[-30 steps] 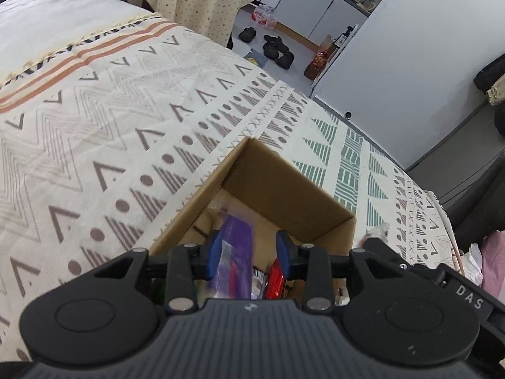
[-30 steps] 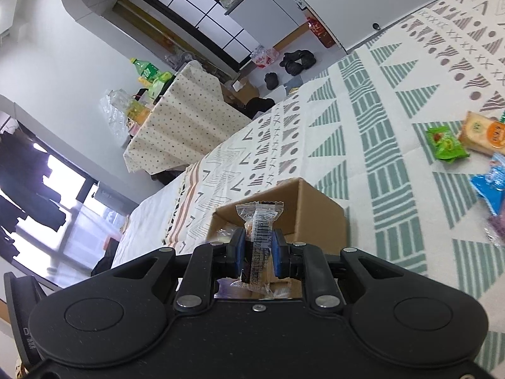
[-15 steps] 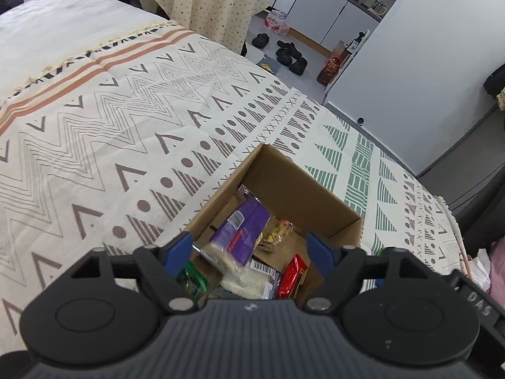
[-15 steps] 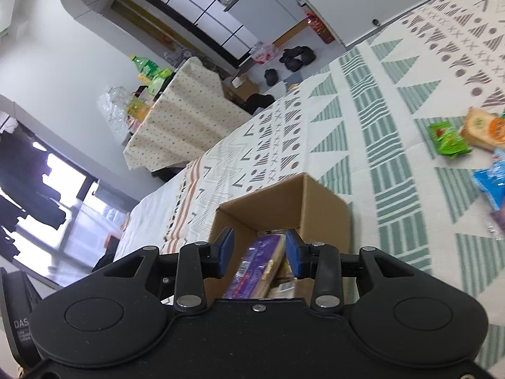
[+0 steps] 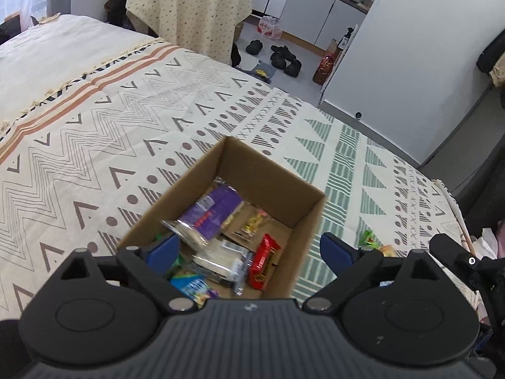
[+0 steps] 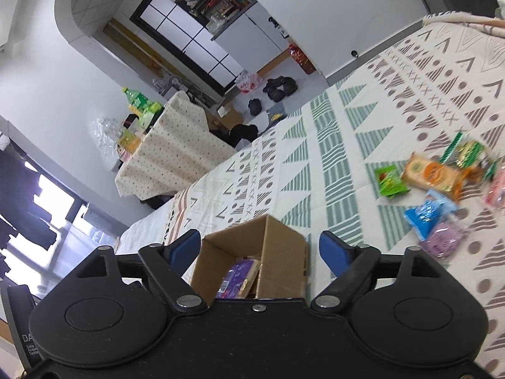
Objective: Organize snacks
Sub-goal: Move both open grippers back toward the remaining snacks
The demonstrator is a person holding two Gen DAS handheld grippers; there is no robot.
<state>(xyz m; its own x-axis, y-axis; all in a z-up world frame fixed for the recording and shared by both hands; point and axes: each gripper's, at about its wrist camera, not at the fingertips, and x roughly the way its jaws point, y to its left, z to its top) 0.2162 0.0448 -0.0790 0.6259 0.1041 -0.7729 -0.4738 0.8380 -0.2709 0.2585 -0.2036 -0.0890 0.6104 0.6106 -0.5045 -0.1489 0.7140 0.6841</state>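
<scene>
An open cardboard box [image 5: 274, 173] sits on the patterned bedspread [image 5: 94, 120]. Inside lie a purple packet [image 5: 214, 211], a red packet [image 5: 263, 262], a clear biscuit pack [image 5: 221, 255] and several others. My left gripper [image 5: 251, 251] is open and empty just above the box's near side. My right gripper [image 6: 260, 251] is open and empty above the box [image 6: 277, 243], where the purple packet [image 6: 236, 276] shows. Loose snacks lie on the bedspread at right: a green packet [image 6: 389, 180], an orange packet [image 6: 430, 175], a blue packet [image 6: 426, 213] and a purple one [image 6: 443, 240].
A table under a dotted cloth [image 5: 189, 9] stands beyond the bed, with shoes [image 5: 281, 57] on the floor and a white wall panel [image 5: 407, 63] at right. The bed's right edge [image 5: 454, 202] runs close to the box. A green snack [image 5: 367, 238] lies right of the box.
My left gripper let go of the purple packet into the box and opened wide. My right gripper released its clear wrapped snack, opened wide, and both have pulled back from the box.
</scene>
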